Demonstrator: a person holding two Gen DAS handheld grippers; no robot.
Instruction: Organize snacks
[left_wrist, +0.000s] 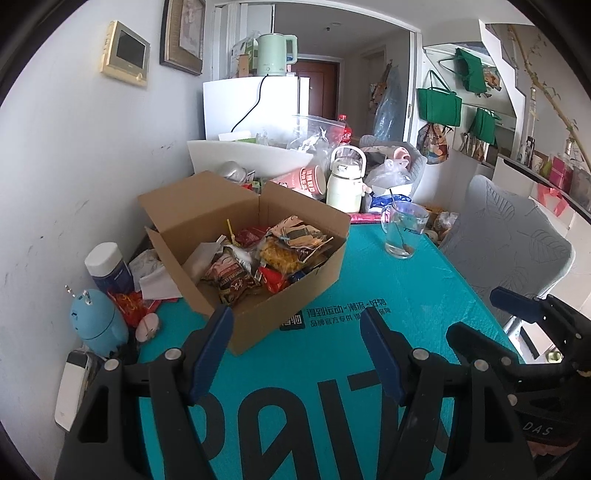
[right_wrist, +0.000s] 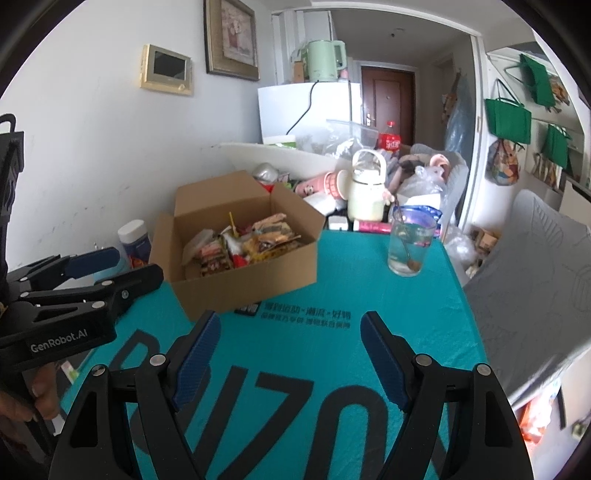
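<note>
An open cardboard box (left_wrist: 295, 295) (right_wrist: 258, 284) sits on the teal table cover (left_wrist: 332, 369) (right_wrist: 314, 350), filled with several snack packets (left_wrist: 266, 254) (right_wrist: 243, 243). My left gripper (left_wrist: 295, 328) is open and empty, just in front of the box's near corner. My right gripper (right_wrist: 290, 332) is open and empty, above the teal cover, in front of the box. The left gripper also shows in the right wrist view (right_wrist: 122, 266), beside the box's left side. The right gripper shows at the right edge of the left wrist view (left_wrist: 480, 314).
A glass with a spoon (left_wrist: 402, 232) (right_wrist: 408, 243) stands right of the box. A cream flask (left_wrist: 345, 181), cups and bags clutter the far end. A blue bottle (left_wrist: 107, 266), a blue gadget (left_wrist: 96, 317) and red wrappers lie left by the wall. A grey chair (left_wrist: 509, 243) stands right.
</note>
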